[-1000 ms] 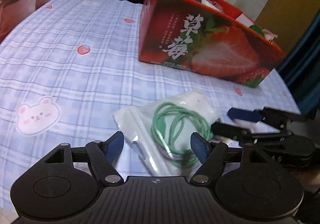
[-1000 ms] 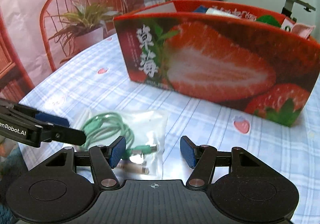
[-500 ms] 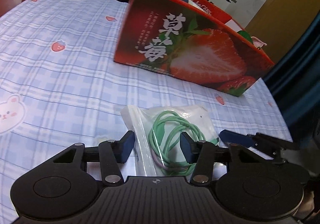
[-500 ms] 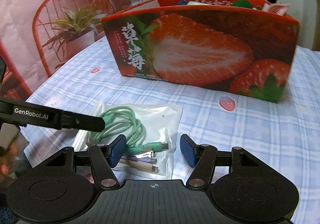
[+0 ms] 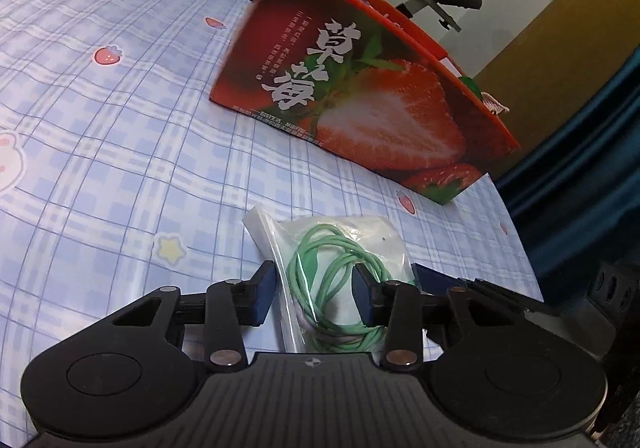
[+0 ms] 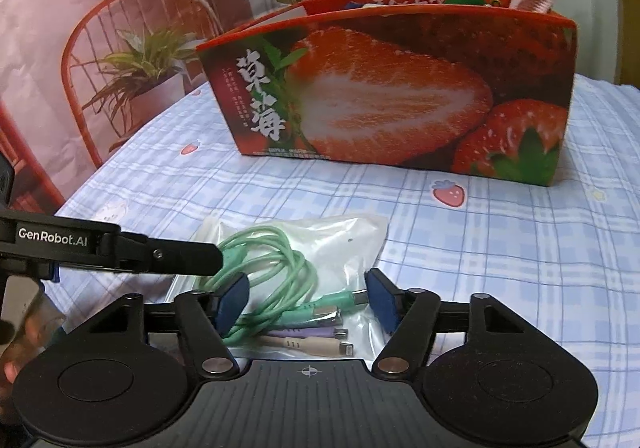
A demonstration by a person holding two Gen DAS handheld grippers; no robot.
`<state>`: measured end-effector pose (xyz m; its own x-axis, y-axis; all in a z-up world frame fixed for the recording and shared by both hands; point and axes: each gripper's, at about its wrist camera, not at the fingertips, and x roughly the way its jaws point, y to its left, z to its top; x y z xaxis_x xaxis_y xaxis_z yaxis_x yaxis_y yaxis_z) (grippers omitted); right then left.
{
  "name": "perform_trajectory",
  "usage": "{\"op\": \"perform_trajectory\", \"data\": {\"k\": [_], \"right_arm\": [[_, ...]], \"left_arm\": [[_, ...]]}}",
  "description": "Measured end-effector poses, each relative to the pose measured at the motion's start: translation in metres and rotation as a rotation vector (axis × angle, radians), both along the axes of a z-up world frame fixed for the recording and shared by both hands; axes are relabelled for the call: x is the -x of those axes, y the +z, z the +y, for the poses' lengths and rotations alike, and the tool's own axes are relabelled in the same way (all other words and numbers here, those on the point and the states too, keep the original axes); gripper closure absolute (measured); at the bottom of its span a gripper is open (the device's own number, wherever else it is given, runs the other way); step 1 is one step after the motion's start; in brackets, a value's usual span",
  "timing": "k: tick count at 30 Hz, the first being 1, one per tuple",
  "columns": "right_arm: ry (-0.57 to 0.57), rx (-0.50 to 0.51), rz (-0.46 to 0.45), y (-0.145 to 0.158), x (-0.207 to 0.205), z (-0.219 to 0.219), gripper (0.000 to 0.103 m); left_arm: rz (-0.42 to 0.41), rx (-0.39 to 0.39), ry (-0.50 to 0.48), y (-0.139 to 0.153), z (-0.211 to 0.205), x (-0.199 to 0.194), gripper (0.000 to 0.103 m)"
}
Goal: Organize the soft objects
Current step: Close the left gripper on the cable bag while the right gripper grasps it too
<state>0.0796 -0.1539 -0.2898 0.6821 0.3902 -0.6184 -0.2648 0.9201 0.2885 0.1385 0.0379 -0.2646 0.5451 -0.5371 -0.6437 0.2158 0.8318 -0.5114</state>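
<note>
A clear plastic bag [image 5: 340, 248] holding a coiled green cable [image 5: 332, 280] lies flat on the checked tablecloth. My left gripper [image 5: 314, 290] straddles the bag's near end; its jaws are closing, and the pads do not visibly press on the bag. From the other side, my right gripper [image 6: 306, 300] stands open over the same bag [image 6: 320, 240], its blue pads either side of the cable plugs [image 6: 320, 324]. One left finger [image 6: 176, 254] reaches in from the left in the right wrist view. The bag's near edge is hidden under both grippers.
A red strawberry-printed box [image 5: 360, 99] [image 6: 400, 87], open on top with several items inside, stands behind the bag. The table edge [image 5: 520, 248] falls away at the right. A red wire chair [image 6: 100, 47] with a potted plant [image 6: 140, 63] stands beyond the table.
The left jaws have narrowed around the bag, and the left gripper has rolled and dropped closer. The right gripper has slid over the bag's plug end, its jaws the same width.
</note>
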Motion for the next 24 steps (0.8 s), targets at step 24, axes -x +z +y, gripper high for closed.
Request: {"op": "perform_trajectory", "data": {"k": [24], "right_arm": [[-0.019, -0.052, 0.005, -0.002, 0.005, -0.01, 0.066]], "left_arm": [[0.086, -0.047, -0.017, 0.006, 0.02, 0.008, 0.073]]}}
